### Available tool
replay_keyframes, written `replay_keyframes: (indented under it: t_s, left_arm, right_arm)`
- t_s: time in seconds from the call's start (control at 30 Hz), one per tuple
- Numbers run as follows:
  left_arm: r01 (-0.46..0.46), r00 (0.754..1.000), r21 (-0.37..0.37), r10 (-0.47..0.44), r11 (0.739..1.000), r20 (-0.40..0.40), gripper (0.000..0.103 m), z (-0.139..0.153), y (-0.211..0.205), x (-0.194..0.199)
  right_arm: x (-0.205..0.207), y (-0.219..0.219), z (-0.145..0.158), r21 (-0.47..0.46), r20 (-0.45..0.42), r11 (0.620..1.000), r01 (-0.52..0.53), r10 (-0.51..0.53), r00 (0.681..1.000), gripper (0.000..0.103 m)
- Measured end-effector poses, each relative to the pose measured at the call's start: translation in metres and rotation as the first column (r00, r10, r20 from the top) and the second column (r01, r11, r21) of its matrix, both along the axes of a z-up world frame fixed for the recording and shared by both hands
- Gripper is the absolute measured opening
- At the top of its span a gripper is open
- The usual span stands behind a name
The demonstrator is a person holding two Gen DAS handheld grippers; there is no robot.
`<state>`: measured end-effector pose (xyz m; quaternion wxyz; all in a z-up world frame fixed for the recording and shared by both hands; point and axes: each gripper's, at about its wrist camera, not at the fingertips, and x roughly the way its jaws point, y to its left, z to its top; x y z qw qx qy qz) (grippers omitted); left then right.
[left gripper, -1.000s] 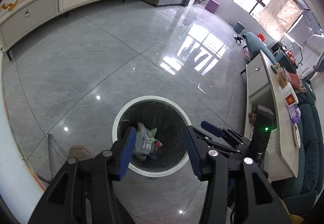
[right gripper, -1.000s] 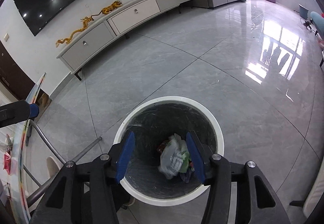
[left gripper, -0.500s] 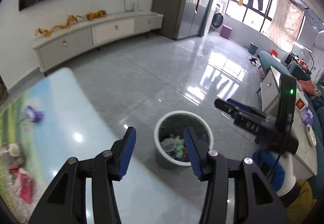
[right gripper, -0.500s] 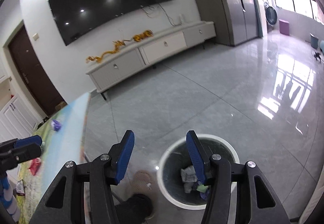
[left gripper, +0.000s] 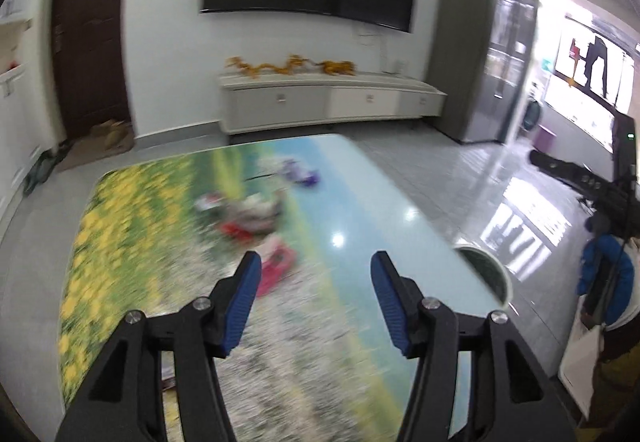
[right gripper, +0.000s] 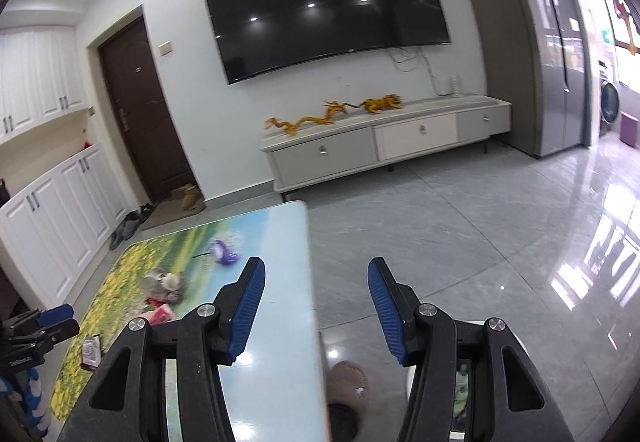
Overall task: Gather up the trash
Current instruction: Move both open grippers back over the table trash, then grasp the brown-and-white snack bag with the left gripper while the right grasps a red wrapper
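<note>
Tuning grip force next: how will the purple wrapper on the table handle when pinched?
The purple wrapper looks crumpled and thin, so probably floppy and very light. The table is glossy, so it may skid if pushed. Unlikely to roll; it lies flat.

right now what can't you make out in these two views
- Trash on the table, left wrist view: motion blur smears the red wrapper and the grey pile; kinds unreadable.
- Trash bin, left wrist view: the table edge hides all but a rim arc.
- Bin contents, right wrist view: the right gripper covers most of them.
- Flat packet, right wrist view: print too small.
</note>
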<state>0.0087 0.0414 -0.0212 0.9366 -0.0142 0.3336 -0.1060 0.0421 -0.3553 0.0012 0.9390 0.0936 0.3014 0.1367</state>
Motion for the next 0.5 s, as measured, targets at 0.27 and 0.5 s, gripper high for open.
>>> replay_keyframes:
  t_s: [0.27,0.5]
  left_arm:
    - [-0.23,0.965,0.012,0.23,0.973,-0.129,0.055,-0.06,0.093,-0.016]
    - [-0.282,0.94,-0.028,0.271,0.959,-0.208,0.055,-0.091,0.113,-0.007]
  right_arm:
    - [0.011,0.065,0.0,-0.045,-0.026,0.99,-0.135,0.134,0.991,0.052]
    - [0.027,0.112,-0.017,-0.064,-0.078,0.97,-0.234,0.229,0.97,0.052]
